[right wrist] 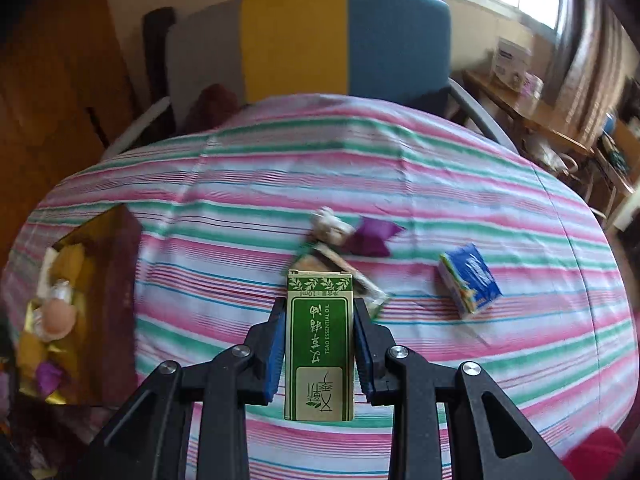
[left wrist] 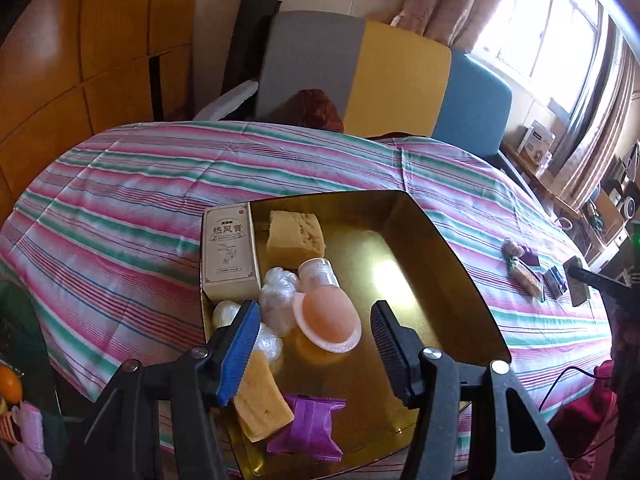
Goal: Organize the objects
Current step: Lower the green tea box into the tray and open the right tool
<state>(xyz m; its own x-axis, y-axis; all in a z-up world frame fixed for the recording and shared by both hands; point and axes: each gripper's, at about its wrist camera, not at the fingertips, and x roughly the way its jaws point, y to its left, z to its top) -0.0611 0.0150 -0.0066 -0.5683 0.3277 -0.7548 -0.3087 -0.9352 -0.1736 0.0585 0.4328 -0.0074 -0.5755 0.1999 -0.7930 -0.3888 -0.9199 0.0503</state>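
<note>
A gold tray (left wrist: 436,248) sits on the striped tablecloth and holds a beige box (left wrist: 229,252), yellow sponges (left wrist: 295,233), a pink squeeze bottle (left wrist: 326,310), clear wrapped pieces (left wrist: 278,294) and a purple packet (left wrist: 306,428). My left gripper (left wrist: 314,340) is open and empty above the tray's near part. My right gripper (right wrist: 320,340) is shut on a green essential-oil box (right wrist: 320,344), held above the cloth. The tray shows at the left in the right wrist view (right wrist: 108,280).
On the cloth lie a blue-white small box (right wrist: 470,278), a purple packet (right wrist: 370,238), a pale wrapped item (right wrist: 330,220) and a snack packet (right wrist: 360,280). A grey-yellow-blue chair (left wrist: 384,72) stands behind the table. A wooden shelf with boxes (left wrist: 536,144) is at the right.
</note>
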